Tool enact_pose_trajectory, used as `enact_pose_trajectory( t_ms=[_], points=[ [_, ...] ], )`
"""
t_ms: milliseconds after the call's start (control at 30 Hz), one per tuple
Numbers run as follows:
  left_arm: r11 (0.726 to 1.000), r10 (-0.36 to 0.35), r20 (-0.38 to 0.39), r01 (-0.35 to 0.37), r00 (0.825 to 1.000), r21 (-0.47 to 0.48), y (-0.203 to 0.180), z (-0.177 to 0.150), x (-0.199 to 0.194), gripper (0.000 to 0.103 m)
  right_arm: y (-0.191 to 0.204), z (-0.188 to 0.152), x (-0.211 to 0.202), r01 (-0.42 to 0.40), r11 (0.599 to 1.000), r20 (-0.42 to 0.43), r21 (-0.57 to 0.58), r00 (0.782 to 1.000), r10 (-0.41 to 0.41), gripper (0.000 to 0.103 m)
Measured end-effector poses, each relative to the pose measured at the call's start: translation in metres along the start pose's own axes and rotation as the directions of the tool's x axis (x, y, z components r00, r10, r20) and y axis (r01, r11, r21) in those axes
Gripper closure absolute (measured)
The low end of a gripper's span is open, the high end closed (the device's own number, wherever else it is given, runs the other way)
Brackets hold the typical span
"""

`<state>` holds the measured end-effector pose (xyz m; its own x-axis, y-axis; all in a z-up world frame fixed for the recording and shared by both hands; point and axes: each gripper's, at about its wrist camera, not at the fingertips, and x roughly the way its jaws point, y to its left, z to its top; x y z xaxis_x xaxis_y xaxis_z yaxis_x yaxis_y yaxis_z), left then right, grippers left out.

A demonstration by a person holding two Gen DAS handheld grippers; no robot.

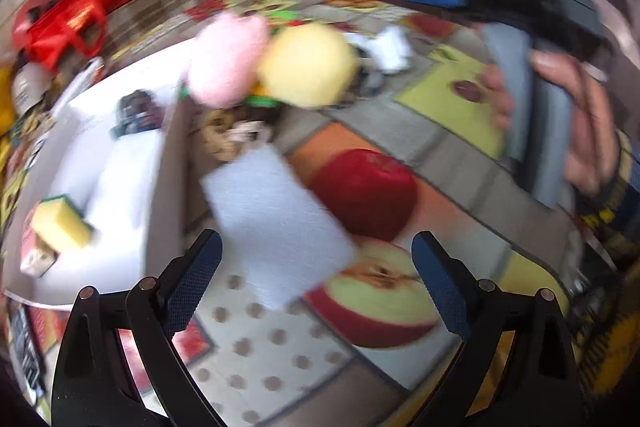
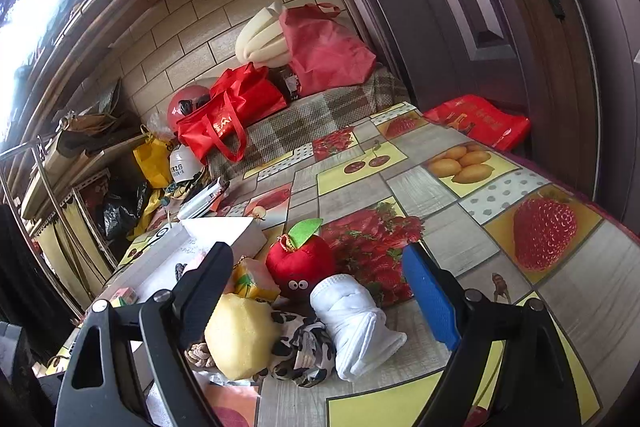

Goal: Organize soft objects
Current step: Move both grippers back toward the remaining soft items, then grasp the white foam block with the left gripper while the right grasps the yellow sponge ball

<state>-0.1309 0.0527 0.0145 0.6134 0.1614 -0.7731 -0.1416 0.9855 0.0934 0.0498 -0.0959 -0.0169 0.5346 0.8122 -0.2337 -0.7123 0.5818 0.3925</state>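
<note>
My left gripper (image 1: 316, 267) is open above a white sponge pad (image 1: 276, 223) that lies on the fruit-print tablecloth (image 1: 452, 179). Beyond it sit a pink plush (image 1: 228, 59), a yellow plush ball (image 1: 308, 65) and a white cloth (image 1: 388, 47). A yellow-green sponge (image 1: 60, 223) lies in the white box (image 1: 120, 163) at left. The left view is blurred. My right gripper (image 2: 320, 287) is open over a rolled white sock (image 2: 352, 323), a yellow plush (image 2: 240, 335), a spotted cloth (image 2: 304, 351) and a red plush apple (image 2: 300, 263). The other gripper and the hand holding it (image 1: 560, 107) show at the right.
Red bags (image 2: 228, 115) and a red helmet (image 2: 184, 103) sit on a bench behind the table. A white box (image 2: 224, 231) stands at the table's left. Another red bag (image 2: 480, 119) lies past the far table edge. A dark door (image 2: 460, 7) is at the right.
</note>
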Motion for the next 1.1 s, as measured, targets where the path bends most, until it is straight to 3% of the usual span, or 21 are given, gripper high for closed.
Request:
enact_pose_trajectory(
  t_ms=[200,333,500,633,700,833,1033,1100],
  points=[
    [0.996,0.006,-0.055,-0.011,0.998,-0.090,0.015,0.018,0.019,0.007,-0.007,0.000,0.000,-0.001,0.999,-0.002,0.038,1.000,0.001,0.016],
    [0.999,0.030,-0.070,-0.032,0.997,-0.030,0.002,0.028,0.029,0.032,-0.011,0.000,-0.008,-0.010,0.998,0.031,0.057,0.999,0.008,0.016],
    [0.999,0.019,-0.052,-0.017,0.998,0.038,-0.002,0.021,0.023,0.034,0.018,0.001,-0.008,-0.059,0.986,-0.045,-0.159,0.998,0.053,0.016],
    [0.999,0.016,-0.044,-0.014,0.999,0.048,0.005,0.014,0.019,0.035,0.057,-0.016,0.005,-0.107,0.909,-0.148,-0.403,0.988,0.051,0.016],
    [0.999,0.008,-0.037,-0.006,0.999,0.054,0.006,0.008,0.014,0.035,0.070,-0.026,0.014,-0.121,0.874,-0.200,-0.471,0.979,0.028,0.016],
    [1.000,-0.020,-0.037,0.020,0.999,0.017,0.011,0.002,0.011,0.035,0.089,-0.037,0.031,-0.108,0.819,-0.229,-0.563,0.973,-0.029,0.016],
    [1.000,-0.028,-0.040,0.029,0.999,0.008,0.009,0.005,0.012,0.035,0.101,-0.054,0.055,-0.118,0.761,-0.317,-0.638,0.941,-0.120,0.018],
    [0.999,-0.040,-0.039,0.040,0.998,0.005,0.008,0.006,0.013,0.035,0.101,-0.054,0.055,-0.107,0.758,-0.309,-0.644,0.942,-0.130,0.026]
  ],
)
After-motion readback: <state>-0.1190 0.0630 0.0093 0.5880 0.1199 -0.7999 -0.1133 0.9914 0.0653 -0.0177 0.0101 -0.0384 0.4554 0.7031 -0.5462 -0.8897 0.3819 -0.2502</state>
